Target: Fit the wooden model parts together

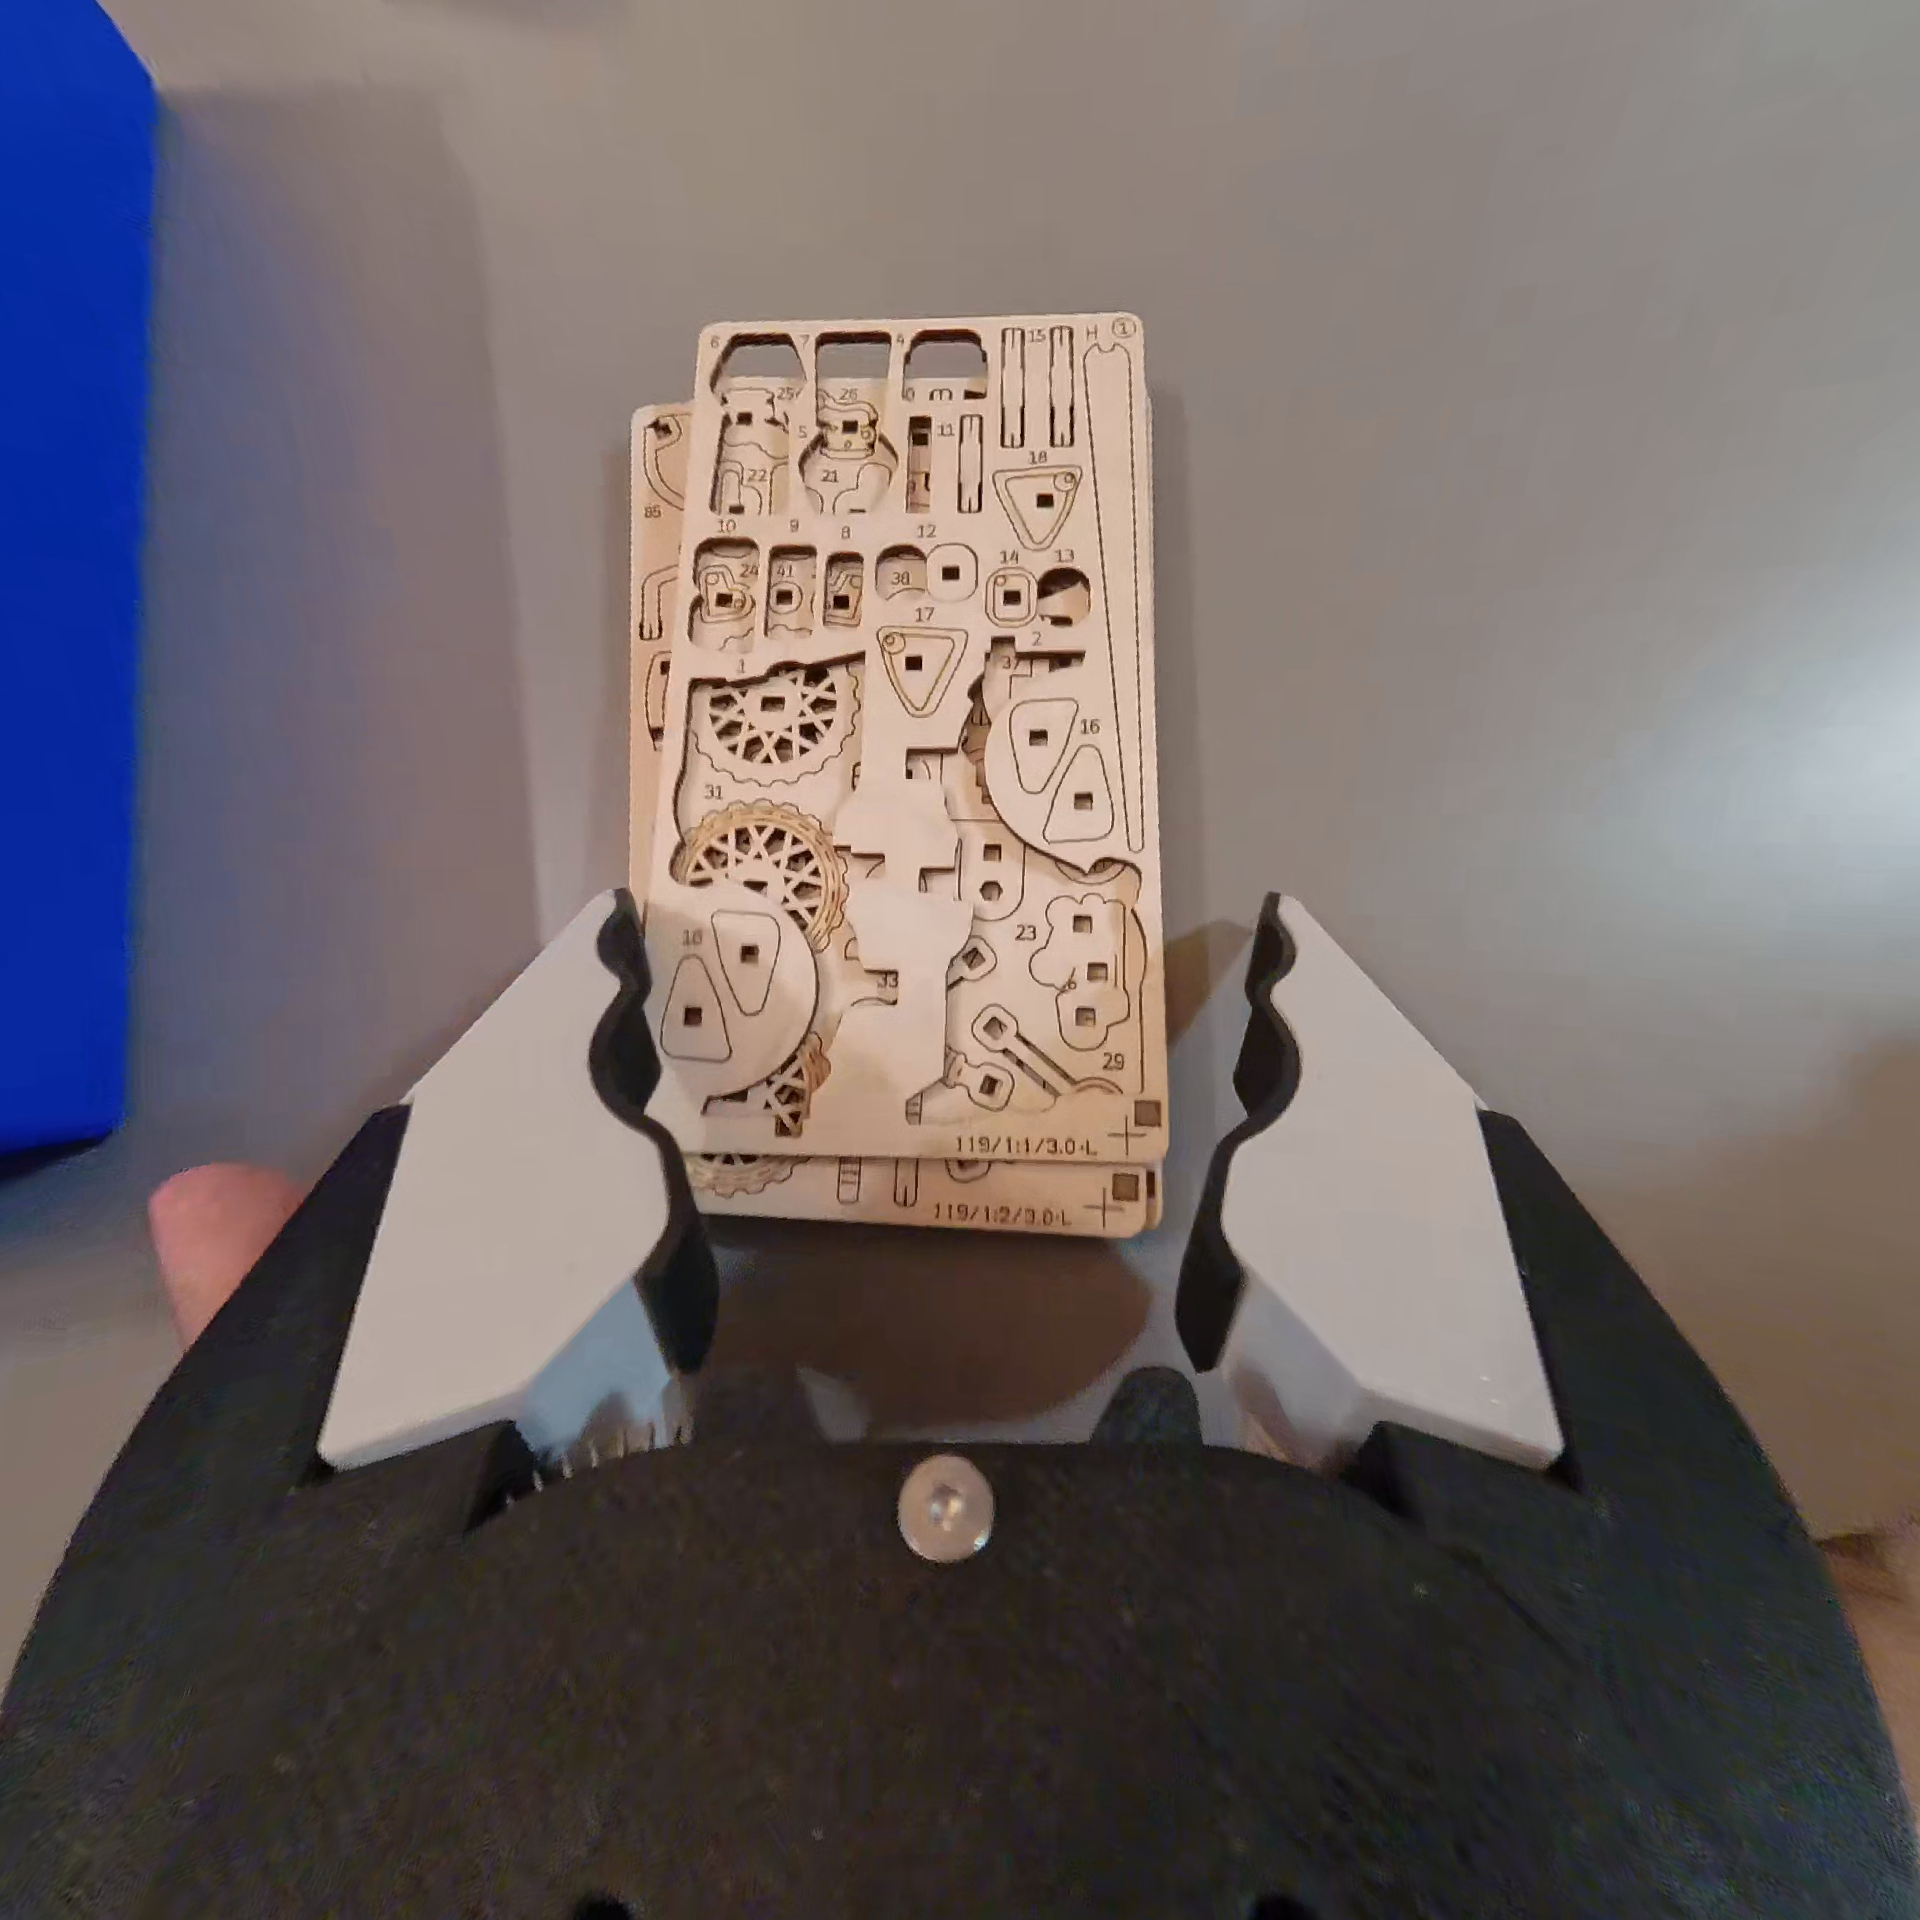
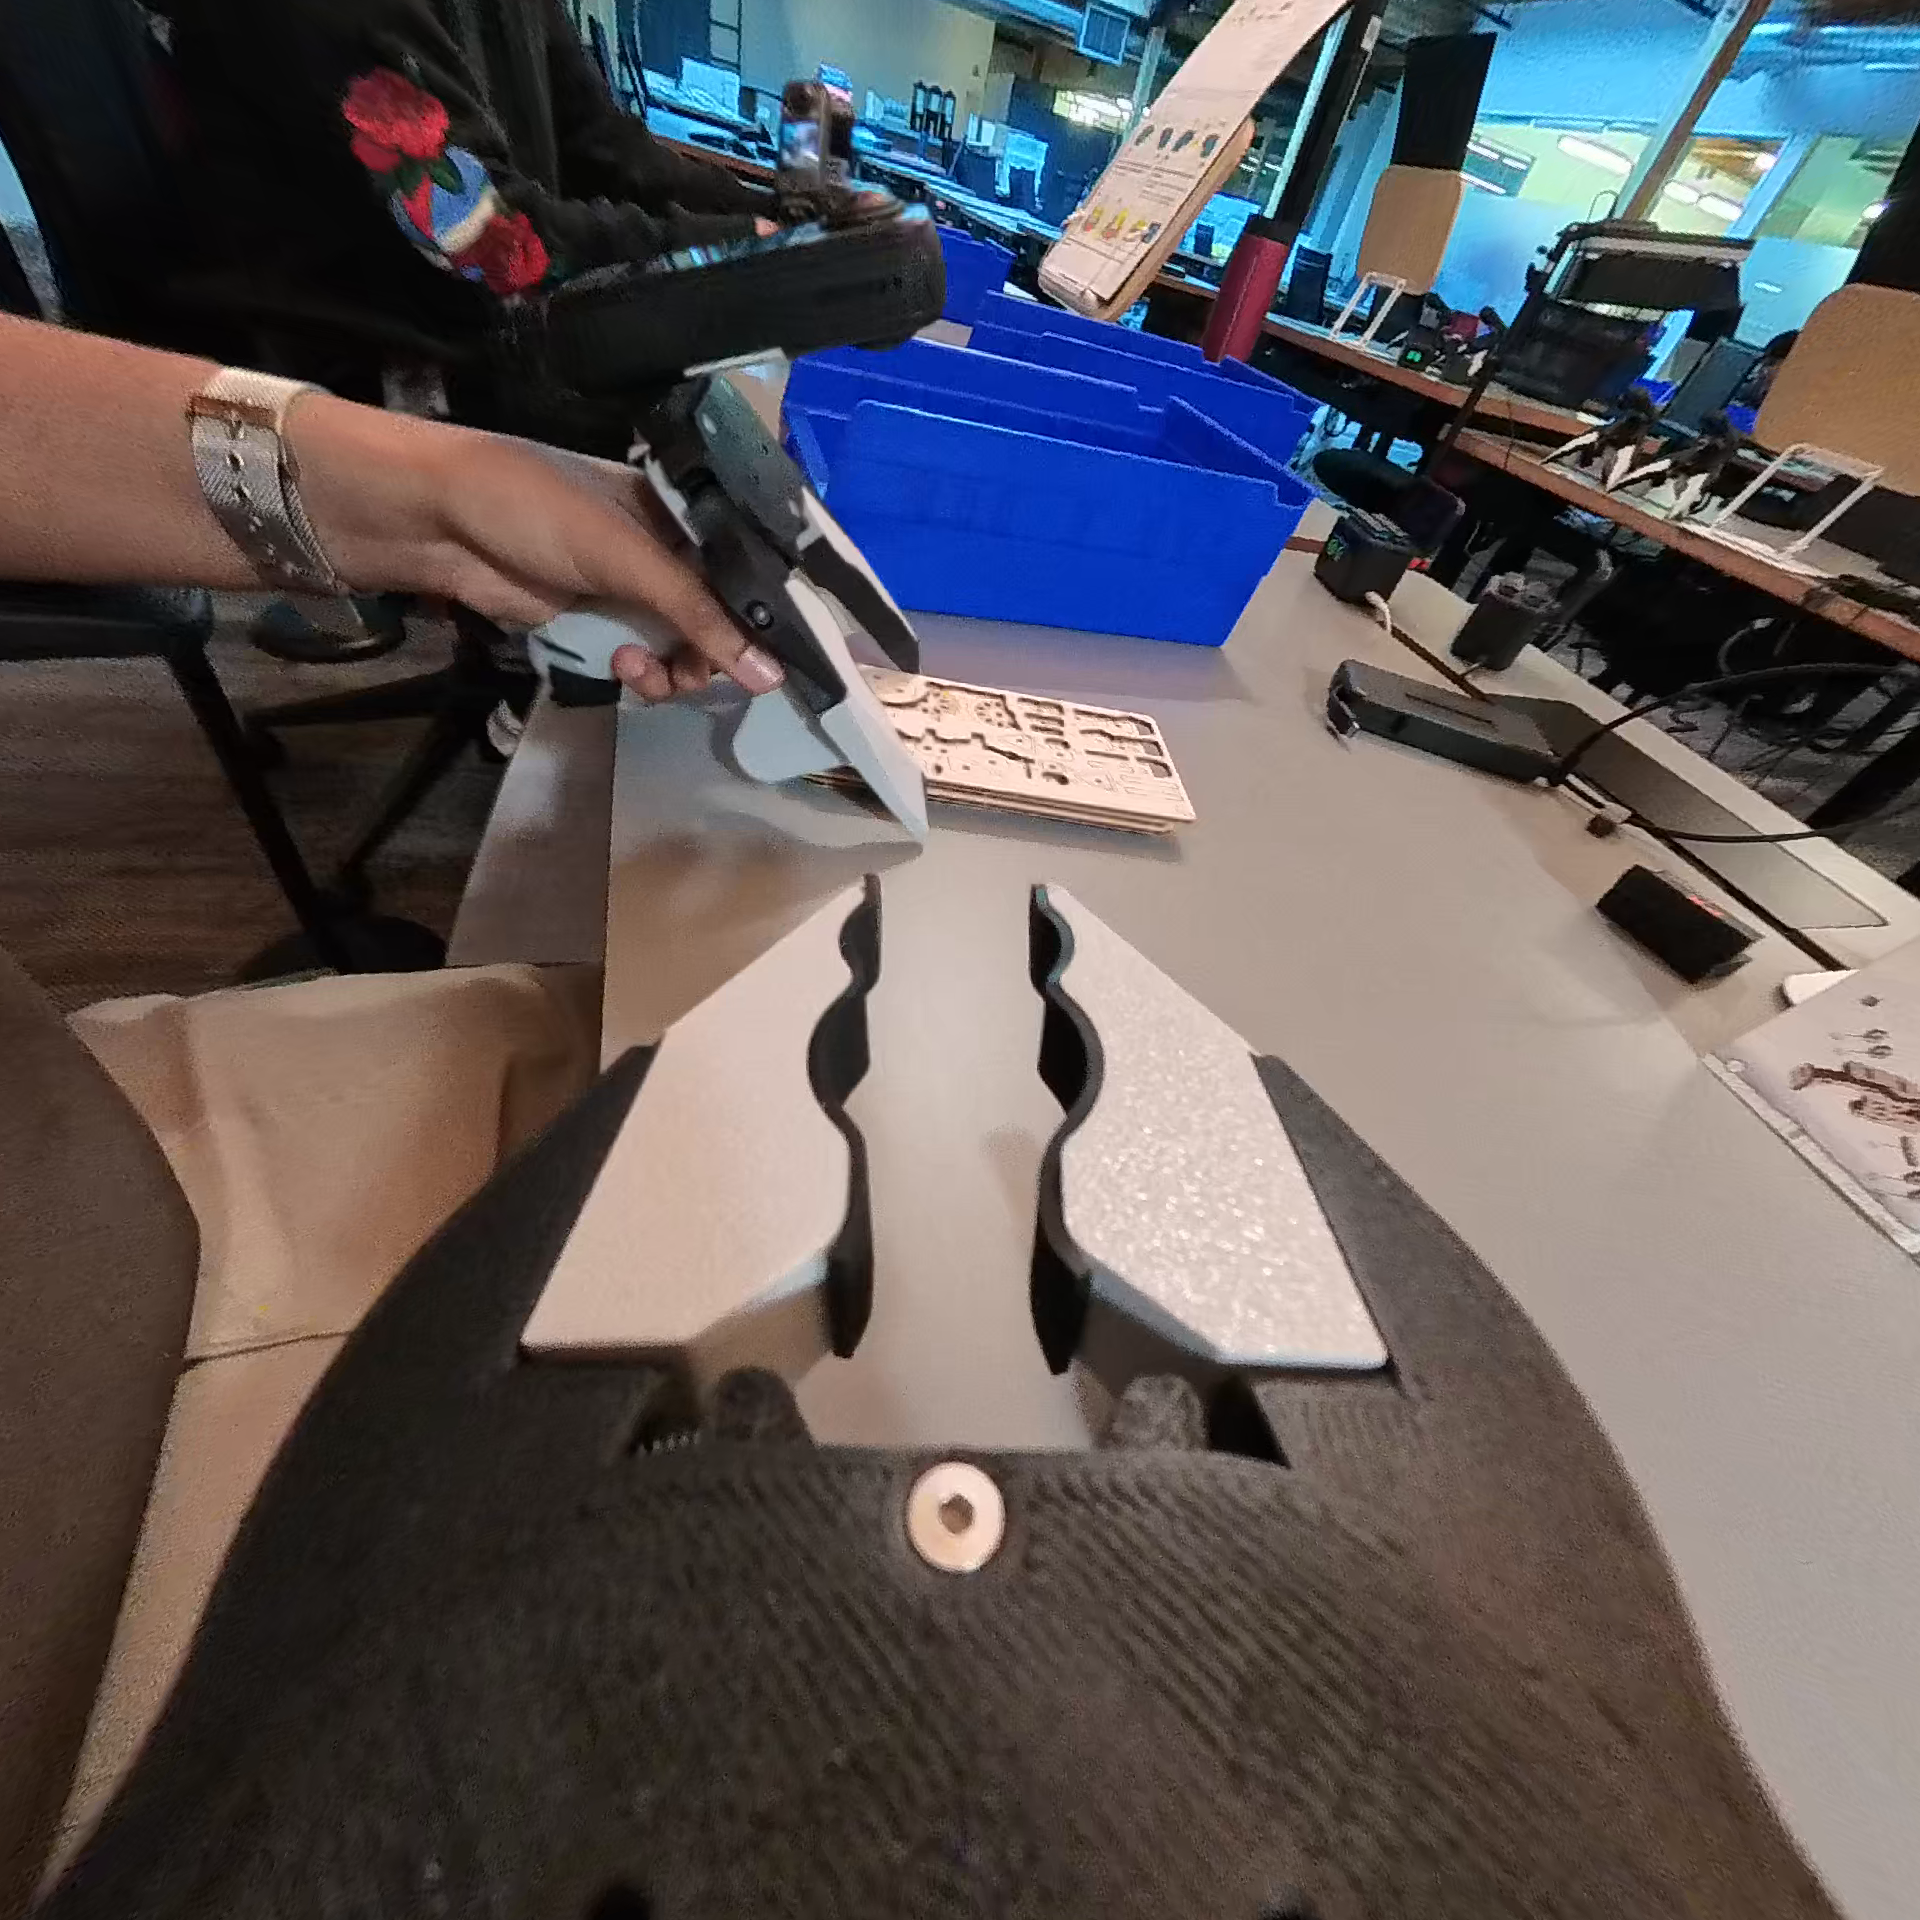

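Note:
A stack of pale wooden laser-cut sheets [image 1: 914, 644] lies flat on the grey table [image 1: 1455, 623]. Several shapes are punched out of it. A loose round wooden piece [image 1: 727, 987] with two triangular cut-outs rests on the top sheet. My left gripper [image 1: 948, 904] is open, its fingers either side of the stack's near end. The left pad [image 1: 623, 997] is right beside the round piece; I cannot tell whether they touch. In the right wrist view the left gripper [image 2: 916, 743] points steeply down at the sheets [image 2: 1049, 758]. My right gripper [image 2: 956, 888] is open and empty, above the table in front of the stack.
A blue bin [image 2: 1039, 488] stands just behind the sheets and shows at the left edge of the left wrist view [image 1: 62, 520]. A black device with a cable [image 2: 1434, 717], a small black box [image 2: 1673, 920] and a printed paper sheet [image 2: 1849, 1101] lie to the right.

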A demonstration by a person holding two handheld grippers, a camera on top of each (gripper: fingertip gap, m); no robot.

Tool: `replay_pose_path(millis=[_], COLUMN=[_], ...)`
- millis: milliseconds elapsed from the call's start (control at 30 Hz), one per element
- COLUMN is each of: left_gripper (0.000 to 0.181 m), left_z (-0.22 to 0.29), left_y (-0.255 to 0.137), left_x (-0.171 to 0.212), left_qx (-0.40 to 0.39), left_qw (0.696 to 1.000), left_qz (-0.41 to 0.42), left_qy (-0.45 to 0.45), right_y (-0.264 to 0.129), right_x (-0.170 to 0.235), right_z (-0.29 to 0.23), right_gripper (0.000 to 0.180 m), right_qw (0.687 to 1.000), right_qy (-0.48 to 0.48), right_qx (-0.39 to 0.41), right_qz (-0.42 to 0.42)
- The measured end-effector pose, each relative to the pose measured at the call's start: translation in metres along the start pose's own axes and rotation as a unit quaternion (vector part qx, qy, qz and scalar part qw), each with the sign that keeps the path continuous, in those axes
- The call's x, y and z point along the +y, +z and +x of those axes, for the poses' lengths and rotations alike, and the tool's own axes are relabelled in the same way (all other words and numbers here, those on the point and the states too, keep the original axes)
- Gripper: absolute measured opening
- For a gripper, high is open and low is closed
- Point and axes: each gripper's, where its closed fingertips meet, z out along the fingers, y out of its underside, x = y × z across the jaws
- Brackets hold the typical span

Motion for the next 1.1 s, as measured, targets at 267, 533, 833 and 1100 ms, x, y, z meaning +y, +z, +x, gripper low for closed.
replay_pose_path(millis=[267,533,833,1100], left_gripper=[0.114,0.097,0.096,0.096], left_z=[-0.002,-0.006,-0.003,0.01], left_y=[0.015,0.016,-0.003,-0.043], left_x=[-0.013,-0.019,-0.023,-0.044], left_qx=[-0.003,-0.01,0.004,-0.015], left_qw=[1.0,1.0,0.999,0.993], left_qz=[-0.001,0.009,0.042,0.114], left_qy=[0.005,-0.003,-0.017,0.024], right_y=[-0.015,-0.025,-0.016,-0.002], right_x=[0.009,0.01,0.007,-0.006], right_z=[0.001,0.006,0.004,-0.008], right_gripper=[0.027,0.027,0.026,0.026], right_qw=[0.999,0.999,1.0,1.0], right_qy=[-0.027,-0.014,-0.016,-0.016], right_qx=[0.031,0.038,0.019,-0.018], right_qz=[-0.022,-0.016,-0.01,0.01])
